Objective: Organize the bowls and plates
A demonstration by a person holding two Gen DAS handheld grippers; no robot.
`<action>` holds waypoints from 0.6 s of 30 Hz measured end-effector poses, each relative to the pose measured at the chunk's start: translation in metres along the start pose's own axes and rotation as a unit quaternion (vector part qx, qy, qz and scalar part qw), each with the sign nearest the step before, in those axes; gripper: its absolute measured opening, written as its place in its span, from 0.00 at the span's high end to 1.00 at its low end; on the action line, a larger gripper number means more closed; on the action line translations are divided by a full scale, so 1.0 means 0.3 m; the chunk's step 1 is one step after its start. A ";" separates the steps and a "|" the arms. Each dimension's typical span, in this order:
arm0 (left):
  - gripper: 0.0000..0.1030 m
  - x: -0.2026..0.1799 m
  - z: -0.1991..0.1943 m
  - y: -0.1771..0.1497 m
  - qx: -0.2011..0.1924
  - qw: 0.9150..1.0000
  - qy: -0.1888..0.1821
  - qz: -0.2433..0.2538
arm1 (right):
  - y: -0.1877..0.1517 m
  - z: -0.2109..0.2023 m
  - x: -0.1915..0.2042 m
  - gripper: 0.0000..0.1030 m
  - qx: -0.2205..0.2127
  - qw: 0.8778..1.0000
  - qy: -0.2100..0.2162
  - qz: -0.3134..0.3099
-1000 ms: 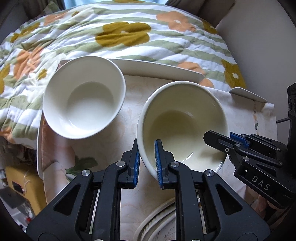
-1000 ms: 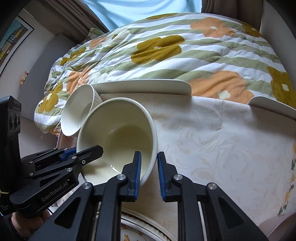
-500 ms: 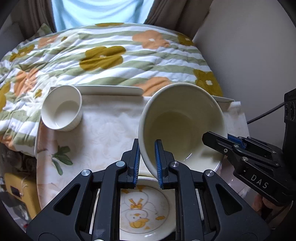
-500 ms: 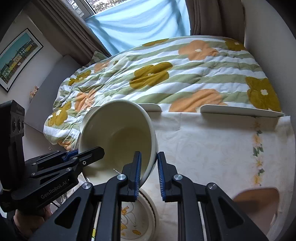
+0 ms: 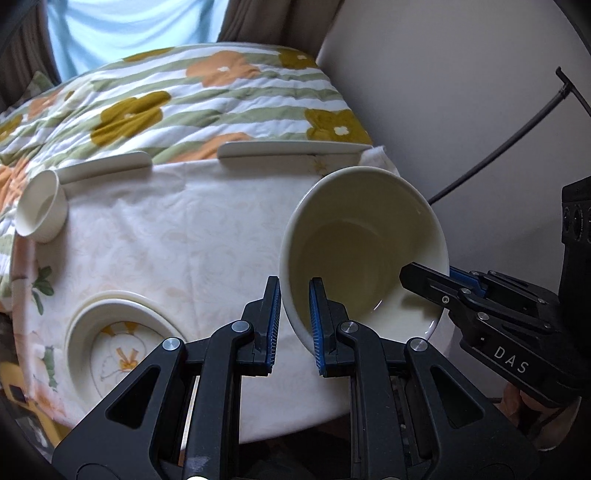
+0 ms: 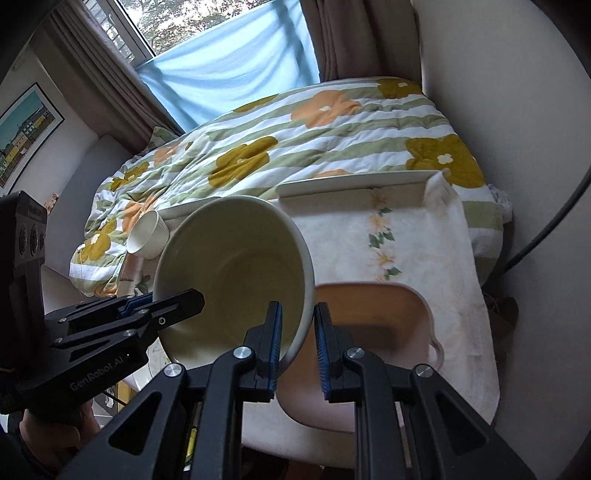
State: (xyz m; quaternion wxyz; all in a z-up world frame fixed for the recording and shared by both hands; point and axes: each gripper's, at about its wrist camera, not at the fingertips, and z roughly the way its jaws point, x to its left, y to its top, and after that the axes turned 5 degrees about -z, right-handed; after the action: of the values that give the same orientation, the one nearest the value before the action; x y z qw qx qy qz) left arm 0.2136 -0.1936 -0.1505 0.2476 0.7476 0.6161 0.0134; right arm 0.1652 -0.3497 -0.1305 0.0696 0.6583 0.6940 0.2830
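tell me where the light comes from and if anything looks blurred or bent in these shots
Right wrist view: daylight enters through the window at top left; fisheye bends the curtains. Left wrist view: the duvet looks slightly smeared, the bowl and gripper fingers stay sharp, and the corners go dark.

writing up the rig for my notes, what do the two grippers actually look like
Both are black plastic clamp-style frames with silver pivot bolts and blue ribbed pads on the fingers. The left gripper reads "GenRobot.AI" on its side, seen from the right wrist view; the right gripper reads "DAS". A black cable runs behind the right one.
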 end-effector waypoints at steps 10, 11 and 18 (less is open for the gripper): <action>0.87 -0.112 0.189 -0.042 0.082 0.995 -0.006 0.058 | -0.132 0.027 -0.163 0.84 0.028 0.997 -0.022 0.073; 0.87 -0.116 0.203 -0.040 0.088 0.994 -0.005 0.065 | -0.140 0.036 -0.173 0.84 0.031 0.996 -0.024 0.082; 0.87 -0.157 0.306 -0.047 0.111 0.985 0.026 0.126 | -0.187 0.099 -0.227 0.84 0.052 0.990 -0.033 0.125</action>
State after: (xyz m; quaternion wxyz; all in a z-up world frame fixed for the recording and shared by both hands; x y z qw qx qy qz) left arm 0.2193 -0.2682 -0.2230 0.1434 0.8415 0.5209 -0.0050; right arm 0.1383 -0.4041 -0.2011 0.0222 0.7515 0.6176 0.2310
